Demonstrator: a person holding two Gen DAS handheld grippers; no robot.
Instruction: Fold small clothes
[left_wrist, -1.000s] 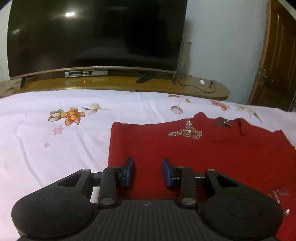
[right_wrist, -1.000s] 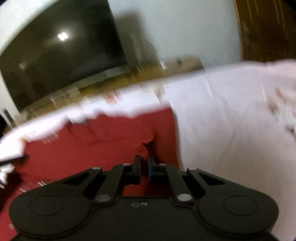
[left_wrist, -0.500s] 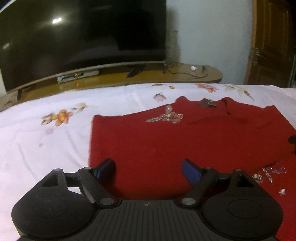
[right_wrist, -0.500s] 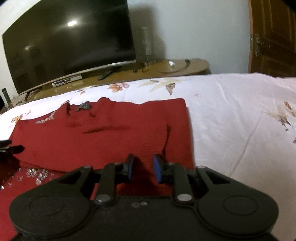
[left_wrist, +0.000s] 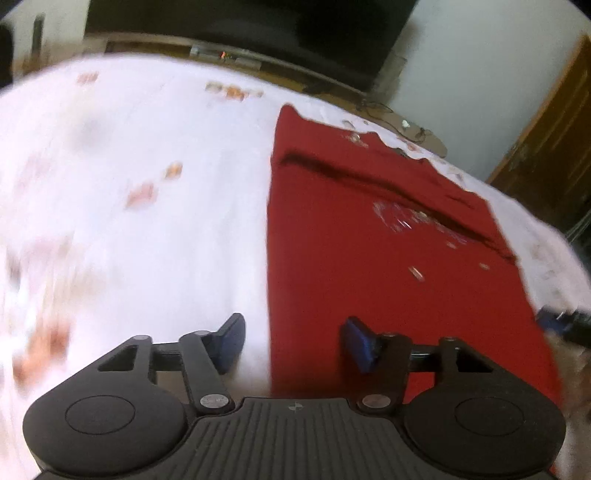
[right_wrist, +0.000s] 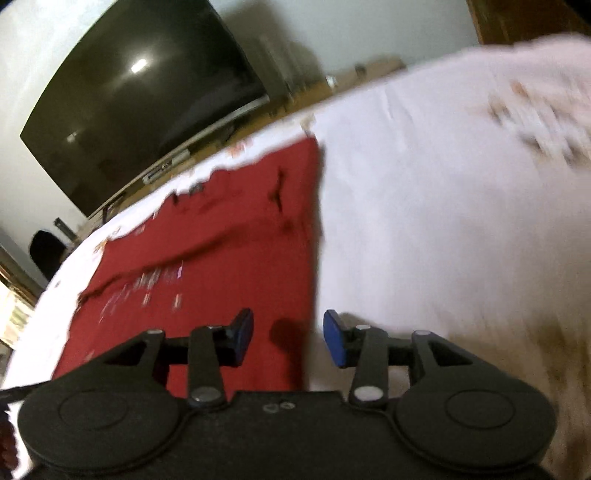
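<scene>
Plainly red garment (left_wrist: 388, 258) on bedsheet (left_wrist: 147, 184)

The bed sheet (left_wrist: 155, 206) lies open on both sides of the flat red garment (left_wrist: 369, 258); the television (right_wrist: 140, 96) stands beyond the bed.

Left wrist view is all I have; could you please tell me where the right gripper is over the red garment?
Observer: The right gripper straddles the right edge of the red garment, one pad over red, the other over the white sheet.
Operator: Is it holding cloth?
Observer: No, its jaws are opening, with nothing pinched between them.
Operator: Any wrinkles there?
Observer: A dark crease runs near the far right corner.
</scene>
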